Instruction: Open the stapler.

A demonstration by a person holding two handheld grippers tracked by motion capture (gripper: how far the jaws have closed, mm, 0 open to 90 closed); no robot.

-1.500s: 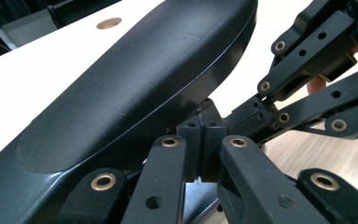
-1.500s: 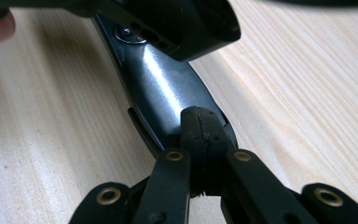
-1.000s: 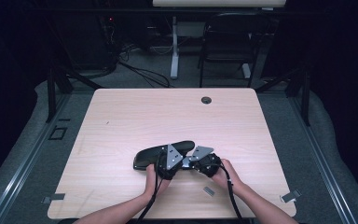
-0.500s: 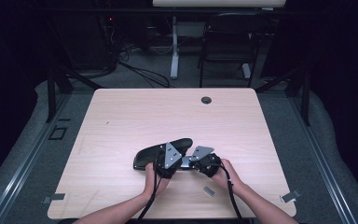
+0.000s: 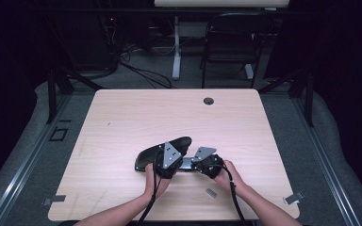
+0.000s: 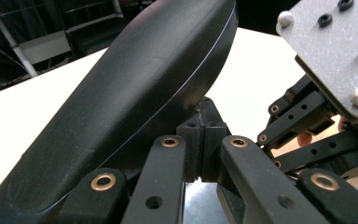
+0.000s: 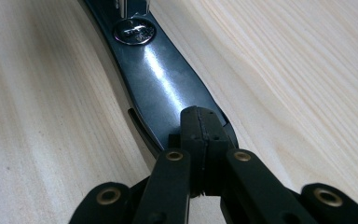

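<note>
High view: a black stapler (image 5: 162, 155) lies near the middle of the tabletop (image 5: 122, 122), a hand-held gripper on each side, likely to steady it.
Left gripper view: left hand-held gripper (image 6: 200, 135) is clenched, tips together just under the stapler's (image 6: 135, 88) raised black top.
Right gripper view: right hand-held gripper (image 7: 201, 128) is clenched with nothing between its jaws, tips resting on the shiny metal base (image 7: 158, 79), seemingly pinning it down.

Overhead light falls brightly on the pale table (image 5: 122, 117) while the room around and beyond it stays nearly black. In the right gripper view, glare streaks the glossy black blade (image 7: 161, 79); its far end is blurred, as are the near jaws
</note>
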